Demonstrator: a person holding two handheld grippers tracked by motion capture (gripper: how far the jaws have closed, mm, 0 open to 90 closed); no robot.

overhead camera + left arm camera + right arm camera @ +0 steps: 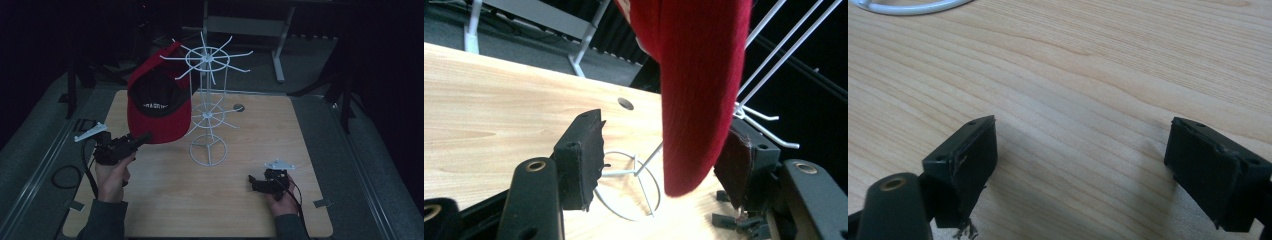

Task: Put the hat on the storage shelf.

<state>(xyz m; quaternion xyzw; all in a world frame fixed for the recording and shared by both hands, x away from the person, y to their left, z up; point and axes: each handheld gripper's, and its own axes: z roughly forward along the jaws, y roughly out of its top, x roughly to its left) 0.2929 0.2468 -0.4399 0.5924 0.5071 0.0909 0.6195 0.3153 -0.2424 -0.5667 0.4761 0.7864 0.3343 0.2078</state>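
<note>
A red cap hangs from an arm of the white wire rack that stands at the middle of the wooden table. Held in a hand at the left, my left gripper points at the cap's lower edge. In the left gripper view the cap's brim hangs between the open jaws of the left gripper, close to the right pad and well apart from the left one. My right gripper rests low at the table's front right. Its jaws stand open over bare wood.
The rack's round wire base sits on the table below the cap, and its rim is also ahead of the right gripper. A small hole lies behind the rack. A cable loop lies off the table's left edge.
</note>
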